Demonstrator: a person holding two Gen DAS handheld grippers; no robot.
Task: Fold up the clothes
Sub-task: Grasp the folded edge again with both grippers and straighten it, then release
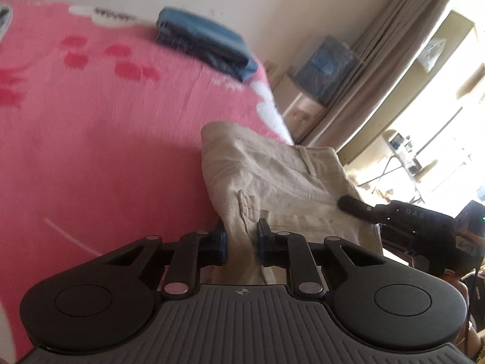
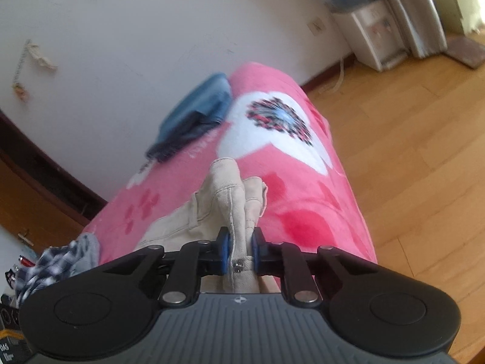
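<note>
Beige twill trousers (image 1: 272,179) are pinched in both grippers at once, lifted above a pink blanket (image 1: 106,127) that covers the bed. In the left wrist view the left gripper (image 1: 241,242) has its jaws pressed onto a bunched edge of the cloth near a belt loop; the waistband and a seamed pocket spread out ahead of the jaws and to their right. Further to the right of those jaws, one black finger of the right gripper (image 1: 348,203) reaches in and touches the same garment.

From the right wrist view the right gripper (image 2: 241,250) clamps a folded ridge of the waistband (two small metal rivets show between the blue pads (image 2: 225,250)), and the rest of the cloth rises in a hump just ahead of the jaws.

Well beyond both pairs of jaws, near the far edge of the bed by the wall, lies a folded blue garment (image 1: 203,42). Left of the right jaws and below them, a checked cloth (image 2: 57,261) sits crumpled at the blanket's edge. Right of them runs a wooden floor (image 2: 409,151).
</note>
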